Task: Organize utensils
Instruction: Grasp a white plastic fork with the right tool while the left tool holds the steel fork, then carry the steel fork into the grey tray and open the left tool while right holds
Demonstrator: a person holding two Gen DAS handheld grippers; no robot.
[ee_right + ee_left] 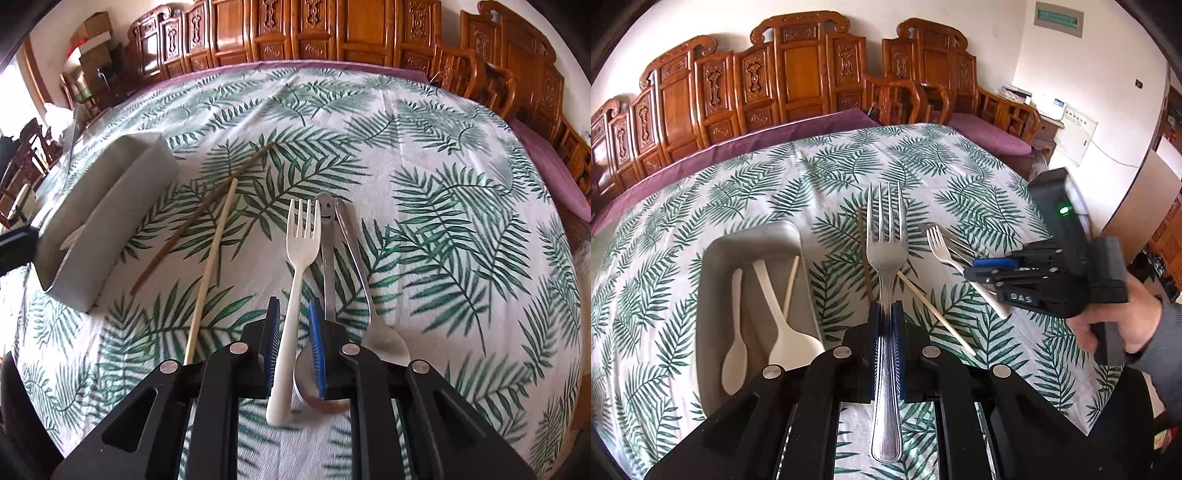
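While left gripper clamps metal fork, only right view shows right gripper apart, straddling white fork.

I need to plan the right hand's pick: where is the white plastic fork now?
In the right wrist view the white plastic fork lies on the tablecloth, its handle between the right gripper fingers, metal spoons just right.
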